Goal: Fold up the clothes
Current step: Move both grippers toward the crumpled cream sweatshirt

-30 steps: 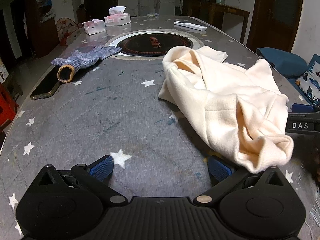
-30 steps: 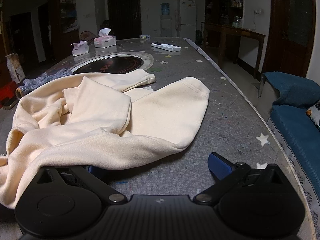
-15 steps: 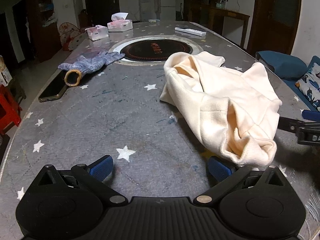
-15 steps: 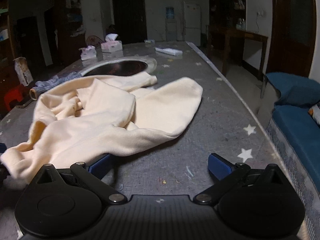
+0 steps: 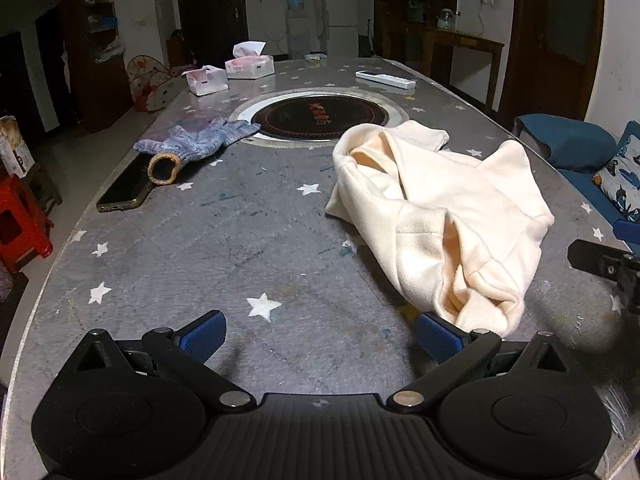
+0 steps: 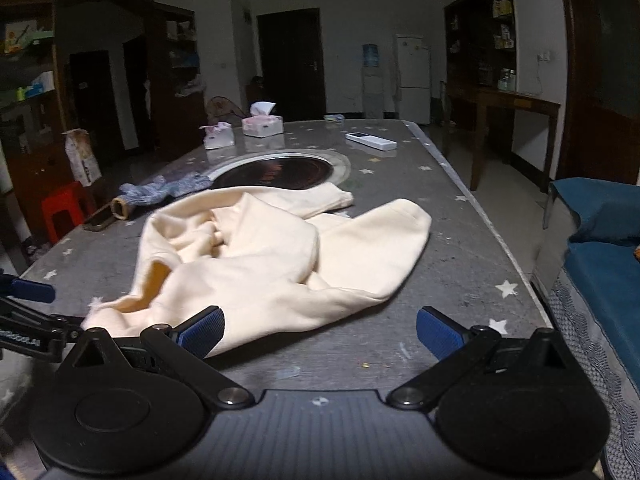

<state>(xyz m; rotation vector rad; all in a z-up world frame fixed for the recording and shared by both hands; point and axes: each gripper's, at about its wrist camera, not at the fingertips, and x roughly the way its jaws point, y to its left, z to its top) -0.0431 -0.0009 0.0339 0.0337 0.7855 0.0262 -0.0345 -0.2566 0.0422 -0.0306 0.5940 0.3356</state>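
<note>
A cream garment (image 5: 440, 208) lies crumpled on the grey star-patterned table (image 5: 240, 248), right of centre in the left wrist view. My left gripper (image 5: 318, 338) is open and empty, with its right fingertip next to the garment's near end. In the right wrist view the garment (image 6: 272, 264) spreads across the middle. My right gripper (image 6: 320, 334) is open and empty, its left fingertip at the garment's near hem. The right gripper shows at the right edge of the left wrist view (image 5: 604, 268); the left gripper shows at the left edge of the right wrist view (image 6: 28, 320).
A blue knitted glove (image 5: 192, 146) and a dark phone (image 5: 124, 190) lie at the table's left. A round inset hob (image 5: 320, 114), two tissue boxes (image 5: 248, 66), and a white remote (image 5: 384, 79) sit farther back. A blue sofa (image 6: 600, 240) stands beside the right edge.
Both grippers have pulled back and risen from the garment. The garment's near end has left the right gripper's left finger and settled on the table.
</note>
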